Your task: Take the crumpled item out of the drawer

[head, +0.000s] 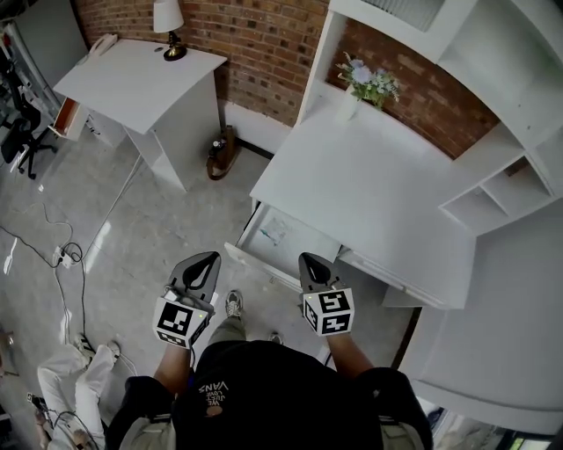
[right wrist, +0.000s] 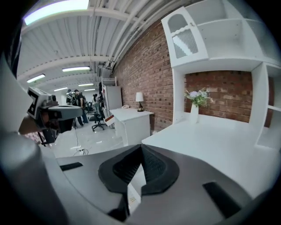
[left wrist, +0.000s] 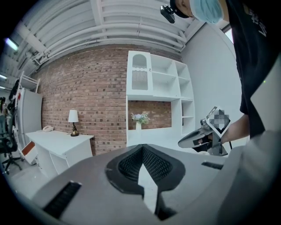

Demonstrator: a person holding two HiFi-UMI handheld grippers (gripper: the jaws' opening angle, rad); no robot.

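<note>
The white desk has one drawer pulled open below its front edge. Inside it lies a small pale crumpled item with a bluish tint. My left gripper hovers just left of the drawer's front, jaws closed with nothing between them. My right gripper hangs over the drawer's right end, also shut and empty. In the left gripper view my left gripper points at the desk, with the right gripper beside it. The right gripper view shows my right gripper above the desktop. Neither gripper view shows the drawer.
A vase of flowers stands at the desk's back by the brick wall. White shelves rise at the right. A second white desk with a lamp stands at the left. Cables and a chair are on the floor.
</note>
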